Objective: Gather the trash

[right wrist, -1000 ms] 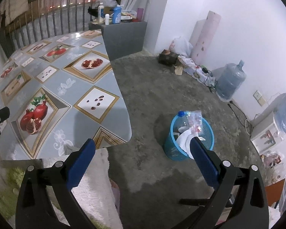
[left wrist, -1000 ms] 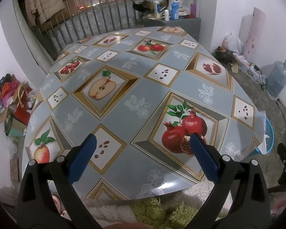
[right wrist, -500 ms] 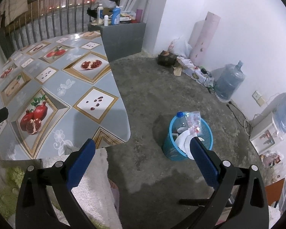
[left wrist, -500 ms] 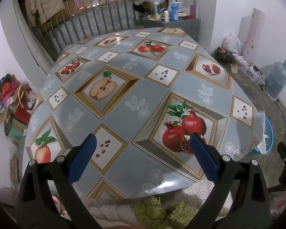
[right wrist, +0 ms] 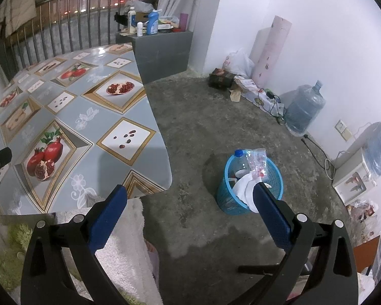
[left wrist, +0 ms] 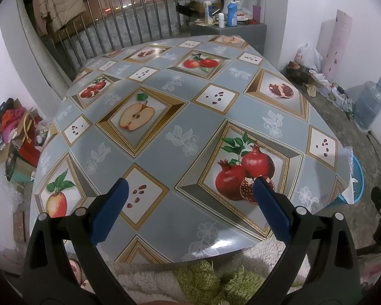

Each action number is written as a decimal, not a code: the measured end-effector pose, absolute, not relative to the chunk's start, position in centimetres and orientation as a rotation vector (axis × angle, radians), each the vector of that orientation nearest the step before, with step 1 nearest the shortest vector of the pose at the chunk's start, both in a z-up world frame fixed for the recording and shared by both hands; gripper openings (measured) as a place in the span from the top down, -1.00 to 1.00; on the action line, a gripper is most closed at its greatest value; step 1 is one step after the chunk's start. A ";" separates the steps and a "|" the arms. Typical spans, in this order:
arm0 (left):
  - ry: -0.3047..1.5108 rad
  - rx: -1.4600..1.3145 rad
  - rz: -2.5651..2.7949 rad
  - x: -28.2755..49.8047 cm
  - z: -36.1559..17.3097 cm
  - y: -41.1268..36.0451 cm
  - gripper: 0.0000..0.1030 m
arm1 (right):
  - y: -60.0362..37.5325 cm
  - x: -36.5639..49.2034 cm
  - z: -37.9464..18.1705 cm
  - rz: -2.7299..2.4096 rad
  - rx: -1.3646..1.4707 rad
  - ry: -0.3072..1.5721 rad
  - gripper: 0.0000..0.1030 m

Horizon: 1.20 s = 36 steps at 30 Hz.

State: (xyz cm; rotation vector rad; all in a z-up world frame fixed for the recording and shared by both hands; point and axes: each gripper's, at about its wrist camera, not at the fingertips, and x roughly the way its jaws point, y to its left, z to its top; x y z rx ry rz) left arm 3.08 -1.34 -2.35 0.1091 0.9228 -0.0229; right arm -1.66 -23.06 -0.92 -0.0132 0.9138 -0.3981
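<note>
Nothing has shifted in the last second: your table (left wrist: 165, 137) lies bare, the trash already binned.
From the left: left gripper (left wrist: 188, 190) spread and empty over the tablecloth; right gripper (right wrist: 188, 198) likewise (past the table edge), with open concrete floor (right wrist: 203, 117) around the blue basket (right wrist: 226, 200) holding bottle and wrappers.

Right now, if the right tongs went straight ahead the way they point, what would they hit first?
Probably the bare concrete floor, between the table edge and the blue trash basket. The open right tongs hold nothing, and the basket sits right of that line; depth is unclear.
</note>
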 end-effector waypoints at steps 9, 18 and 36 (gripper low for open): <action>0.923 0.108 -0.022 3.1 -2.3 -1.3 -0.83 | -23.1 -1.6 -0.8 -0.398 -0.012 0.913 -0.87; 0.924 0.107 -0.024 3.1 -2.4 -1.2 -0.83 | -22.6 -1.5 -0.5 -0.398 -0.013 0.906 -0.87; 0.922 0.109 -0.024 3.1 -2.3 -1.1 -0.83 | -22.6 -1.6 -0.6 -0.399 -0.010 0.905 -0.87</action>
